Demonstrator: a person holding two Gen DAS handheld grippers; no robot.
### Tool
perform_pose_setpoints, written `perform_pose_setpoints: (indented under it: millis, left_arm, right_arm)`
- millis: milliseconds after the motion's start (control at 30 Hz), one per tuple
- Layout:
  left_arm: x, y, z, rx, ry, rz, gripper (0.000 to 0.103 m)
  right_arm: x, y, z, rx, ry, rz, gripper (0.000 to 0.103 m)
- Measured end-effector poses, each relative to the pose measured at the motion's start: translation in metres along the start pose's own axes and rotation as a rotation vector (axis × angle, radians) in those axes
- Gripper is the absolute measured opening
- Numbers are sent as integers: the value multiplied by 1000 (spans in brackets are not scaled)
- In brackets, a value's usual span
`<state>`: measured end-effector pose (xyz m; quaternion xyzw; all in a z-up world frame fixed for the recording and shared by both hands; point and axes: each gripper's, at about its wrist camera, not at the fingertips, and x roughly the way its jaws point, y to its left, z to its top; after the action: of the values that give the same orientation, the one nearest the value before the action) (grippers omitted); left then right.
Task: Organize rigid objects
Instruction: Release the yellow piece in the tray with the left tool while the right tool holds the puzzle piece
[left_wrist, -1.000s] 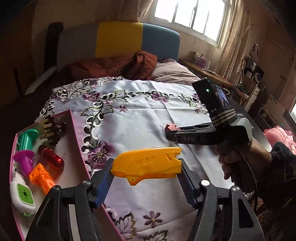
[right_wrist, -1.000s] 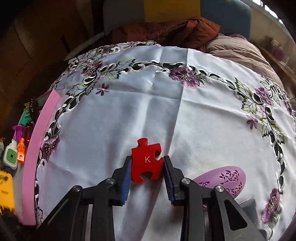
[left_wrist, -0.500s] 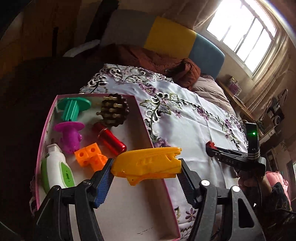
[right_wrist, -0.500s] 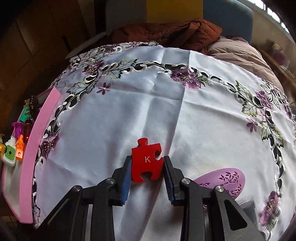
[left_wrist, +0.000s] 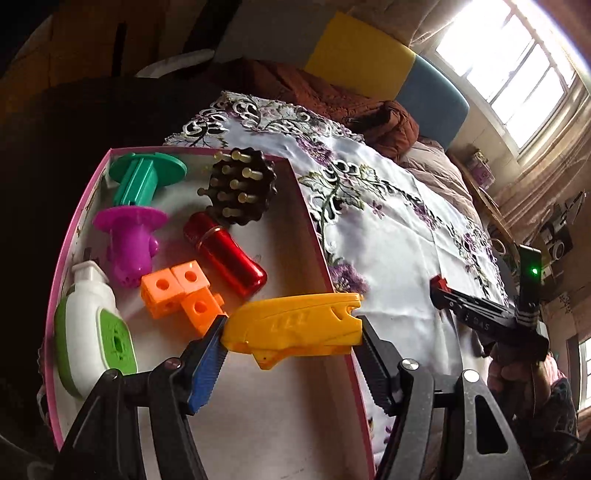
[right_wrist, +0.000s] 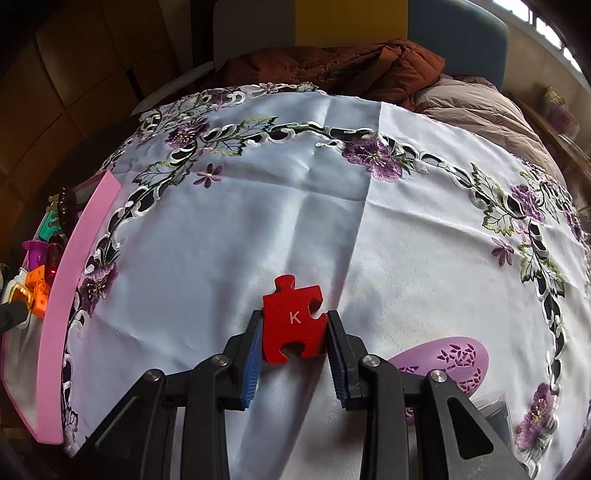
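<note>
Above pink-rimmed box (left_wrist: 325, 258): ribbed fingers (left_wrist: 207, 354) clamp glossy yellow plastic piece (left_wrist: 295, 328).

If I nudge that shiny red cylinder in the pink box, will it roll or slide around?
The red cylinder would probably roll sideways, since it lies on its rounded side on the flat floor of the pink box. Its glossy, metallic-looking skin looks slippery to grip. The orange blocks close beside it would likely stop it.
</note>
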<state>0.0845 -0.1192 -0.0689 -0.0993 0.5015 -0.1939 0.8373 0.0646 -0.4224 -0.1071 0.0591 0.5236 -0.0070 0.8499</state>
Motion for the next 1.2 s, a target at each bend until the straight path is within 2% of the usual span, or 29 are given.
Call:
perform_pose_setpoints:
  millis: [167,467,800,1200]
  left_arm:
    - [8,-9,9,14,6,-2,68]
    - [-5,0,-1,17,-3,46,67]
    - [-28,-7,-4,67,-73,79,67]
    - [-49,-5,-18,145,-120,205,67]
  right_arm:
    - [0,0,0,0,0,1,33]
    - [0,0,1,-1,-1,-1,33]
    - [0,0,1,-3,-4,-4,33]
    - [0,3,-1,-22,-16,-20,33]
